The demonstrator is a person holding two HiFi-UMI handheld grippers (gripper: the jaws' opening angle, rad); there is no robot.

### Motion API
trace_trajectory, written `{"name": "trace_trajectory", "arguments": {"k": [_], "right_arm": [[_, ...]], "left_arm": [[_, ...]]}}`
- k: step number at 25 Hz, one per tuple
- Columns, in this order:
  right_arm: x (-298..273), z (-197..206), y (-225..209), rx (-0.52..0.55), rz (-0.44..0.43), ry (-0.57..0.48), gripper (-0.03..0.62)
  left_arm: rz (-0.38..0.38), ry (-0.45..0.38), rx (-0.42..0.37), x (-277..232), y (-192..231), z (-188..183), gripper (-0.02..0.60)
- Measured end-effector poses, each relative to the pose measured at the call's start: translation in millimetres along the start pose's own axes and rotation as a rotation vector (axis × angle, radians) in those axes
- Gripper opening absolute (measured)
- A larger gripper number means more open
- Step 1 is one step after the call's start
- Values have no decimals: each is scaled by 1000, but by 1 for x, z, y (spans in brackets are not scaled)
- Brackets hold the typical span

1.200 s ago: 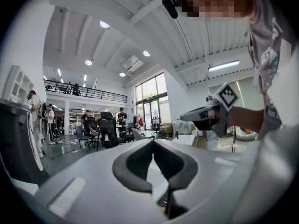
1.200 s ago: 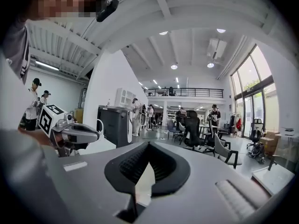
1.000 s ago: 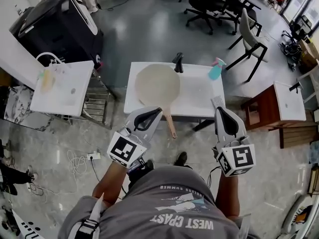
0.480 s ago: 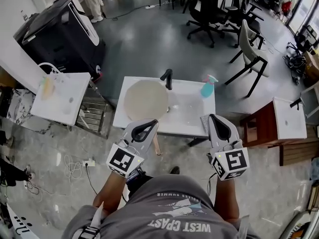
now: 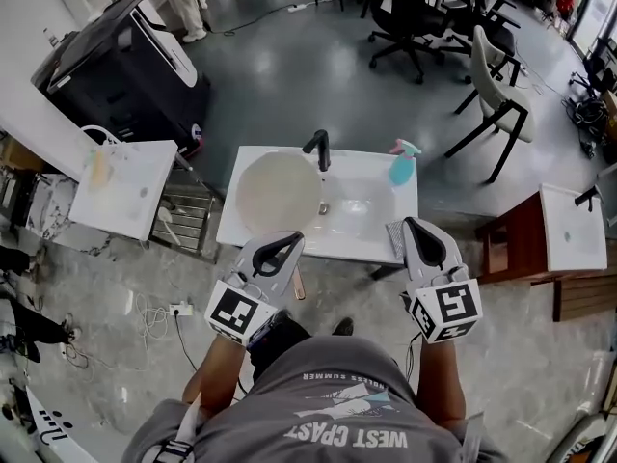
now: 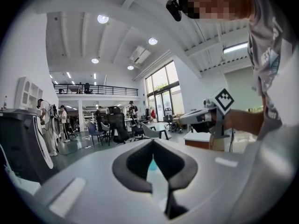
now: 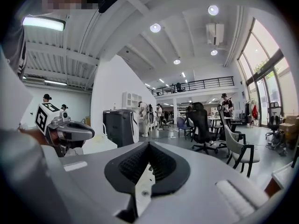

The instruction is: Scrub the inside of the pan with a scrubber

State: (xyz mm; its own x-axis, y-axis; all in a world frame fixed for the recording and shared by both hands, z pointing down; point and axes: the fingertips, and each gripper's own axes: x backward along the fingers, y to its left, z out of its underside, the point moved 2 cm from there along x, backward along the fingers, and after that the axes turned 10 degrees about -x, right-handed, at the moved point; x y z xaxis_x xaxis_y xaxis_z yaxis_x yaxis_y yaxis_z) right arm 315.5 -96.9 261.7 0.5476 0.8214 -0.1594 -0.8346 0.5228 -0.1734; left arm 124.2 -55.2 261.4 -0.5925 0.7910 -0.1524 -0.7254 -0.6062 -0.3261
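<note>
Since a second ago the desk [image 5: 371, 167] has dropped lower in the head view, and both grippers have come forward with the person toward it.

Pan [image 5: 278, 193]: round, pale inside, lying flat on the left half of the white desk. Its wooden handle [image 5: 299, 284] sticks out over the near edge. Black faucet [image 5: 319, 149] is just right of the pan's far rim, with the sink basin [image 5: 355, 204] right of the pan. Blue spray bottle [image 5: 401, 162] with a pink head stands far right of the pan. A grey pad [image 5: 393, 239], likely the scrubber, lies at the near right corner, well apart from the pan.

Left gripper [image 5: 289, 242] hangs over the pan's near rim and handle, clenched, nothing between the jaws. Right gripper [image 5: 421, 231] is well right of the pan, just beside the grey pad, jaws also clenched and empty.

Room, outward from the pan:
- a glossy grey floor [image 5: 280, 75]
- a second white desk [image 5: 130, 201] to the left
- a black cabinet [image 5: 120, 61] beyond that desk
- black office chairs [image 5: 410, 13] and a pale chair [image 5: 496, 75] on the far right
- a brown side table [image 5: 569, 234] to the right
- a power strip [image 5: 180, 309] with cables on the floor, near left

Only the head view shows the pan and pad. Only the gripper views show the high ceiling with round lights [image 6: 103, 18], a mezzanine railing [image 6: 88, 88], tall windows [image 6: 161, 85] and distant people [image 7: 145, 118]. The left gripper view catches a sliver of bottle blue through its jaws.
</note>
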Motion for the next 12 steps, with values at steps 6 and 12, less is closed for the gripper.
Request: {"name": "trace_trajectory", "arguments": {"k": [6,12], "right_arm": [[-20,22,-11,-26,27,59,3],[-40,42,-28,-42,82,111,3]], "left_arm": [[5,48,47,-11,16,20,2],[73,27,68,-36,25,43,2]]}}
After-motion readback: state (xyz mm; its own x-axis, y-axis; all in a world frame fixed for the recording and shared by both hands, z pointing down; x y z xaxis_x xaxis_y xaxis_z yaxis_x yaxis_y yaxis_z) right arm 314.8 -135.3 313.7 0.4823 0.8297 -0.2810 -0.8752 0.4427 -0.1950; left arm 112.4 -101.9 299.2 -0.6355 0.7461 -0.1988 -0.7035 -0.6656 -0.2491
